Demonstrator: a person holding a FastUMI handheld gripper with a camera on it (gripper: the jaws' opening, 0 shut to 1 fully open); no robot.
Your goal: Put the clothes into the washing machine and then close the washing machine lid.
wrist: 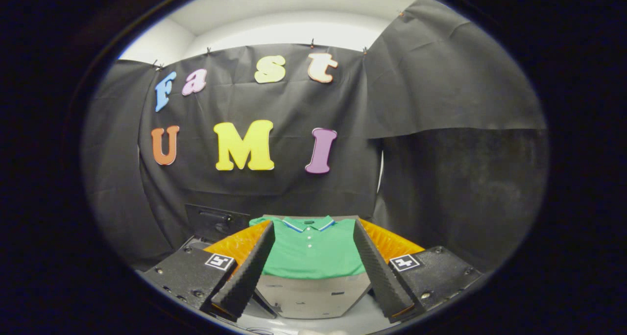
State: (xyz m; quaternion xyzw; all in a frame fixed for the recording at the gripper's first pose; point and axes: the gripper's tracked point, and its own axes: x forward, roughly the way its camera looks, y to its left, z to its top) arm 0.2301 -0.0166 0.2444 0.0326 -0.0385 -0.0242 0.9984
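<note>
matt knit cloth shirt [310,249], seemingly ribbed tool [313,229] pads

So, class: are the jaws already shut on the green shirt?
No. The gripper is open, with the folded green shirt lying untouched between its jaws.

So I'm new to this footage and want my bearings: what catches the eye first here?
A bright green polo shirt lies flat on a grey board, framed between the open gripper's two fingers, which touch nothing. Behind it hangs the black cloth wall, with a dark box at its foot.
</note>
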